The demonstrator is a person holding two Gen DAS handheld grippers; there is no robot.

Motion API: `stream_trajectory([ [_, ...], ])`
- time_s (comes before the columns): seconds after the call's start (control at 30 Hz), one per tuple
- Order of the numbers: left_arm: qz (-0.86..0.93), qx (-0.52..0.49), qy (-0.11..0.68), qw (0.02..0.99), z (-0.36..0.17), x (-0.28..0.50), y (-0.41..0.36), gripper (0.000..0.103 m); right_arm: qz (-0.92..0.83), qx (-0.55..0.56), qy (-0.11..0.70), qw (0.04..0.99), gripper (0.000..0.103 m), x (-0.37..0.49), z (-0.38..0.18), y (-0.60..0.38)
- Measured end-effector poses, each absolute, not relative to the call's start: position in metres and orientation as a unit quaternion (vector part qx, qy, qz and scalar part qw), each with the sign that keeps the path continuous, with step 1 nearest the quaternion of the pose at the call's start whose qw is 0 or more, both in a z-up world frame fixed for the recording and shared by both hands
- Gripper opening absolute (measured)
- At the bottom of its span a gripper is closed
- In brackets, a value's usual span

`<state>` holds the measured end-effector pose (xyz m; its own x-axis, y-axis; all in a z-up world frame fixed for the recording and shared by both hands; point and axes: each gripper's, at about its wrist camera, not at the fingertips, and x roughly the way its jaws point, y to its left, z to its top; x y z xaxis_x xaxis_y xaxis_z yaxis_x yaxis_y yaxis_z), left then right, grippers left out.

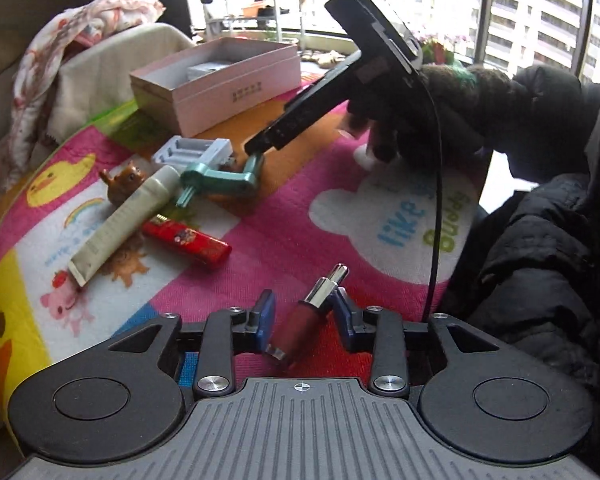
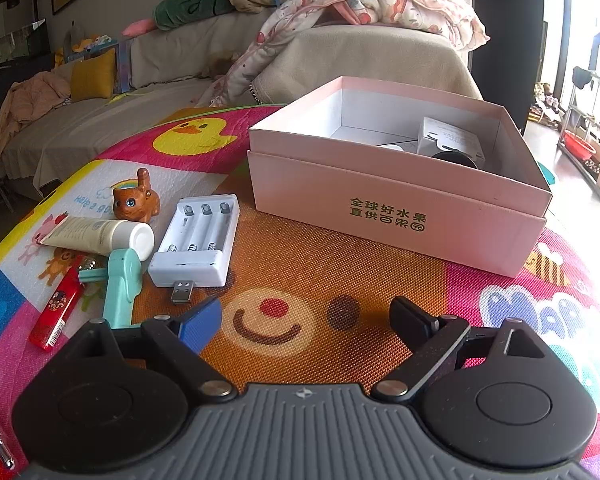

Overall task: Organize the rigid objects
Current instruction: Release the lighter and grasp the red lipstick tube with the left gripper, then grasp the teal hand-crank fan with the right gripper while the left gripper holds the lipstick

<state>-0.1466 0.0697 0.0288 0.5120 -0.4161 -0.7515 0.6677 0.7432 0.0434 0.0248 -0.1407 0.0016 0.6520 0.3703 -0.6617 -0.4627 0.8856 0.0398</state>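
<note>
Nearest to me, in the left wrist view, the left gripper (image 1: 306, 320) stands partly open around a dark red lip-gloss tube with a chrome cap (image 1: 309, 316). The tube lies slanted on the colourful cartoon play mat (image 1: 268, 232). It leans against the right blue pad, while the left pad stands clear of it, so I judge it not clamped.

The right gripper (image 2: 306, 320) is spread wide and holds nothing. It hovers over the orange smiley patch of the mat.

Further out, five items lie loose on the mat:
- a red rectangular lighter (image 2: 56, 312);
- a mint-green plastic hand crank (image 2: 118, 280);
- a cream-white squeeze tube (image 2: 100, 234);
- a white USB battery charger (image 2: 196, 240);
- a small brown ceramic cat figurine (image 2: 134, 200).

Farthest, the open pink cardboard box (image 2: 380, 192) contains a white carton and a dark round item.

My judgement: sorting has begun, but most of it is not yet done. At least six items are still outside the box.
</note>
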Motion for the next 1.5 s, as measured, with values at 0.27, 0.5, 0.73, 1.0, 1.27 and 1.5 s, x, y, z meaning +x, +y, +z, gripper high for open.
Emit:
stream_trajectory([
  [0.27, -0.279, 0.152, 0.374, 0.871, 0.018, -0.140, 0.069, 0.024, 0.231, -0.069, 0.349, 0.906, 0.093, 0.024, 0.001, -0.140],
  [0.5, -0.188, 0.055, 0.356, 0.914, 0.012, -0.103, 0.082, 0.024, 0.236, -0.074, 0.353, 0.902, 0.097, 0.026, 0.000, -0.138],
  [0.73, -0.127, -0.042, 0.338, 0.932, 0.007, -0.097, 0.086, 0.025, 0.251, -0.086, 0.367, 0.892, 0.103, 0.029, 0.000, -0.135],
  [1.0, -0.147, -0.034, 0.329, 0.932, 0.006, -0.113, 0.082, 0.028, 0.251, -0.089, 0.367, 0.891, 0.097, 0.022, 0.003, -0.137],
  [1.27, -0.127, 0.008, 0.325, 0.937, 0.005, -0.116, 0.069, 0.028, 0.317, -0.010, 0.352, 0.880, 0.093, -0.020, 0.023, -0.134],
  [1.5, -0.124, 0.009, 0.323, 0.938, 0.005, -0.117, 0.069, 0.028, 0.346, -0.006, 0.390, 0.853, 0.066, -0.011, 0.018, -0.090],
])
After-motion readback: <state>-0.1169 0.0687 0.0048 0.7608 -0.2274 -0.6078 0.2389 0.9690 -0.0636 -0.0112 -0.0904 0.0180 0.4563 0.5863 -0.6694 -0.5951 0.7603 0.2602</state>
